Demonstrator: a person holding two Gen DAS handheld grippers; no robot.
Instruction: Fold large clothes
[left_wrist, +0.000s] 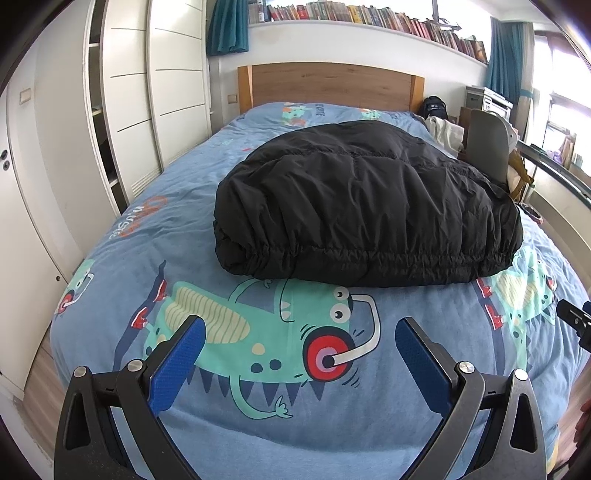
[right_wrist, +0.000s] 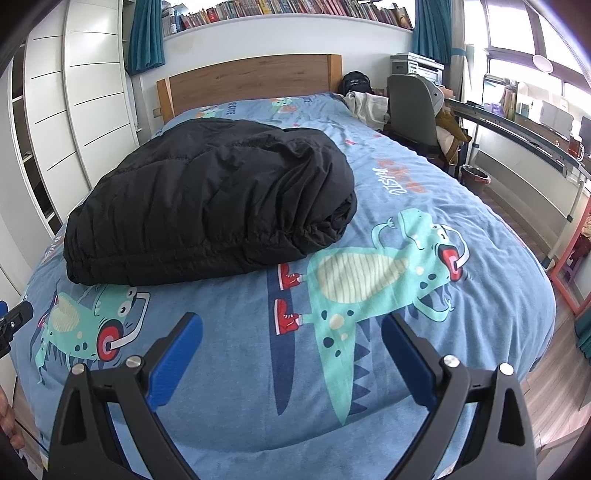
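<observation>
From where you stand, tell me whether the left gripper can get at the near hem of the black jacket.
Probably yes. The left gripper is open and empty, and only bare blue bedspread lies between it and the black jacket's gathered hem. It would need to move forward.

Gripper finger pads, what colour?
Blue, textured, on black frames. The left gripper and right gripper both match; the left wrist view shows them best.

Both views are taken from low over the foot of the bed (left_wrist: 110, 295), faced toward the headboard (left_wrist: 328, 86). The left view is set further left. The jacket (left_wrist: 365, 206), nearby, and the bookshelf (right_wrist: 295, 7) are shared.
</observation>
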